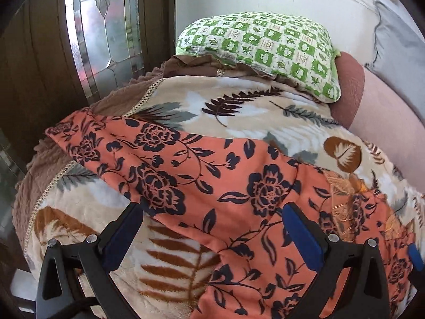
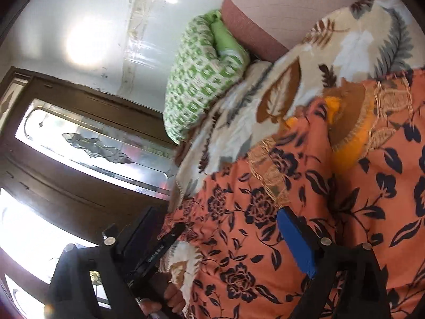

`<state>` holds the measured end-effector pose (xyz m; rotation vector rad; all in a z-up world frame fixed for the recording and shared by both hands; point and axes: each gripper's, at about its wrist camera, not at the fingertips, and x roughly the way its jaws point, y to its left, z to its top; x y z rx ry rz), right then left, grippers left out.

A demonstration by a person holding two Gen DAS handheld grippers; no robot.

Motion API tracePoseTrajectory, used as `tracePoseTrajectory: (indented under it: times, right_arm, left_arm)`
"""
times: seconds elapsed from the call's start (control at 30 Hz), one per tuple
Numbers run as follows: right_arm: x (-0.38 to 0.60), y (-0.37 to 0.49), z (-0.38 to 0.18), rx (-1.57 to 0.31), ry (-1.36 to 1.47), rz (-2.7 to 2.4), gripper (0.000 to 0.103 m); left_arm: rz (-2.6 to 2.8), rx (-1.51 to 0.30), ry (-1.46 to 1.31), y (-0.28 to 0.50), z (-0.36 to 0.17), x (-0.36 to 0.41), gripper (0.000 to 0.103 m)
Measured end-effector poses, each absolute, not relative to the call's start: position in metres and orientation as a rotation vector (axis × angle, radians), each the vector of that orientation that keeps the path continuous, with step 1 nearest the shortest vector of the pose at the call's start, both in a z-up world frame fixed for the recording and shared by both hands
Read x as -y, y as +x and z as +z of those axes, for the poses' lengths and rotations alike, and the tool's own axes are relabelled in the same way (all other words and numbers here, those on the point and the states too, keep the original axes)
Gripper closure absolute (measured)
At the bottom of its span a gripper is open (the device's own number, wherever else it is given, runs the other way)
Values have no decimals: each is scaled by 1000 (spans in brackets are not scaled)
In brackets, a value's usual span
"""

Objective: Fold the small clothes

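An orange garment with dark navy flowers [image 1: 202,175] lies spread on a beige leaf-print blanket [image 1: 239,111]. Its sleeve reaches out to the far left and its embroidered neckline [image 1: 350,188] lies at the right. My left gripper [image 1: 212,212] is open, its fingers straddling the garment's lower edge just above the cloth. In the right wrist view the garment [image 2: 265,226] fills the lower right, with its gold-embroidered neck and orange lining [image 2: 350,133]. My right gripper [image 2: 225,226] is open above the cloth. The left gripper [image 2: 159,247] and the hand holding it show at bottom left.
A green and white checked pillow [image 1: 265,50] rests at the far end of the bed, against a pink bolster [image 1: 350,90]. A brown bed cover edge [image 1: 47,159] hangs at the left. A dark wooden door with patterned glass [image 1: 106,26] stands beyond the bed on the left.
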<state>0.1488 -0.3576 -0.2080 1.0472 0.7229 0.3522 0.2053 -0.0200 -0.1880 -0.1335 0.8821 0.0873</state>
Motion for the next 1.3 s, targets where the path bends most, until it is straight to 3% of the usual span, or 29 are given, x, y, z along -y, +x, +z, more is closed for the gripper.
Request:
tracePoseTrajectory:
  times: [0.2, 0.5, 0.67, 0.93, 1.13, 1.2, 1.27, 1.3]
  right_arm:
    - [418, 99, -200, -578, 1151, 144, 10]
    - [400, 135, -282, -744, 1362, 227, 11]
    - [388, 147, -293, -846, 1292, 165, 13]
    - [413, 72, -285, -724, 1496, 92, 13]
    - [438, 47, -315, -766, 1629, 40, 13]
    - [444, 52, -318, -782, 1650, 76, 13]
    - [446, 57, -322, -800, 1669, 88, 13]
    - [447, 59, -325, -812, 1684, 94, 13]
  left_arm:
    - [-46, -885, -100, 202, -186, 65, 0]
    - [-75, -884, -5, 195, -193, 99, 0]
    - [-157, -898, -80, 205, -198, 97, 2]
    - [-308, -900, -77, 221, -202, 138, 2]
    - [-355, -995, -17, 265, -205, 192, 2]
    - [-377, -1045, 8, 279, -213, 210, 10]
    - [-420, -1098, 28, 288, -219, 227, 40]
    - [-438, -1116, 26, 290, -221, 233, 47]
